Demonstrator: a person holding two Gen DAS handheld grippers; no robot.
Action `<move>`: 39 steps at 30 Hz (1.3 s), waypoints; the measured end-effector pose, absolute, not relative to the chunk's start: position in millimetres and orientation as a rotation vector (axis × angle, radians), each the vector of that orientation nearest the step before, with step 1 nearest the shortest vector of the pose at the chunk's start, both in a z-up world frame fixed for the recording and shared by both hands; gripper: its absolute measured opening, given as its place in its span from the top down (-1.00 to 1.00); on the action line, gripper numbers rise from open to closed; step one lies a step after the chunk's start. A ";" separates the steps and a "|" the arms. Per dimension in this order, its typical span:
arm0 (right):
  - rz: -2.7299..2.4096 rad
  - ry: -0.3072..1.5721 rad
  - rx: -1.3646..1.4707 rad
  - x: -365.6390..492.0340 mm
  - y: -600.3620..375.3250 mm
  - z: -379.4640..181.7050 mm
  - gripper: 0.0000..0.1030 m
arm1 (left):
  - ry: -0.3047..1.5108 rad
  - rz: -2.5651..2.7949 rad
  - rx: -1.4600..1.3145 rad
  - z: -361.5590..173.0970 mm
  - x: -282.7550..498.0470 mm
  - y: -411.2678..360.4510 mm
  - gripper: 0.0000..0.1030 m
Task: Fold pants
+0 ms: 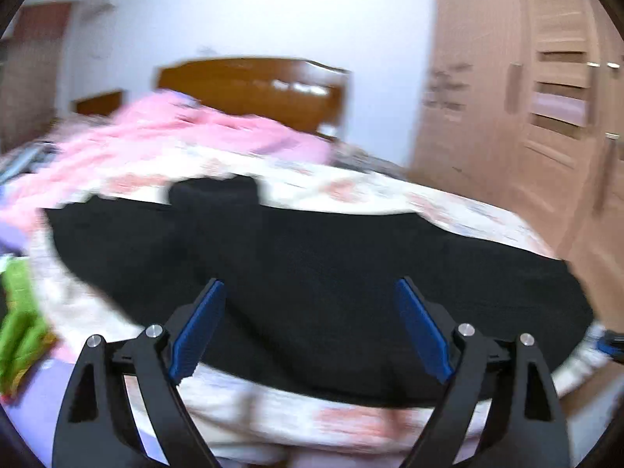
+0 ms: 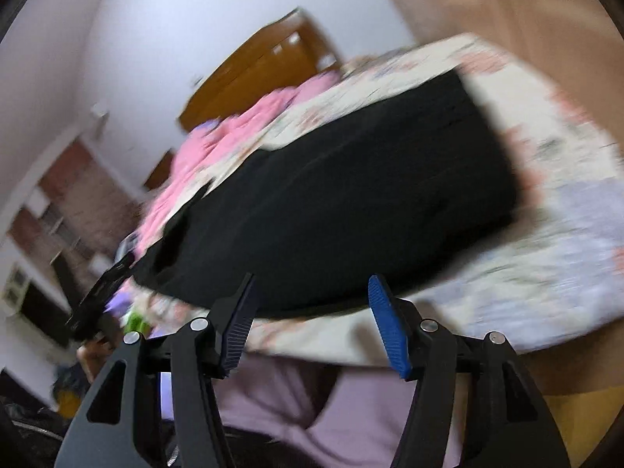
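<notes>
My left gripper has its blue ribbed pads spread wide, with nothing between them. My right gripper is also parted, less widely, and also empty. No earlier view is available, so I describe only how they stand now.

Just ahead of and below both sets of jaws lie the black fabric pants, spread flat as one long dark band on the bed's floral cream-and-pink quilt. From the left jaws the band's long axis runs crosswise, left to right, and its near edge sits under the fingertips. From the right jaws the pants stretch away diagonally toward the upper right, ending in a squared edge there. Both grippers seem about equally near the closest long edge; blur keeps me from judging contact.

Beyond the pants, a rumpled pink blanket crowds the far side, before a brown wooden headboard. A bare strip of quilt shows along the near edge, and more past the far end. A light wooden wardrobe stands off to the right.
</notes>
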State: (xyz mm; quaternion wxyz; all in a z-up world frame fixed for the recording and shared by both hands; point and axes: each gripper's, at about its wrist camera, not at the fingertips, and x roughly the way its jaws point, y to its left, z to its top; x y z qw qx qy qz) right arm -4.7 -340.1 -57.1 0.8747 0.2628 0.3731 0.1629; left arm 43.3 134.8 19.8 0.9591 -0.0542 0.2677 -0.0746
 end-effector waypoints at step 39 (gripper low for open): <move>0.488 0.726 0.808 22.2 -322.7 -73.8 0.82 | 0.899 -0.595 -0.624 -55.1 53.9 115.4 -0.59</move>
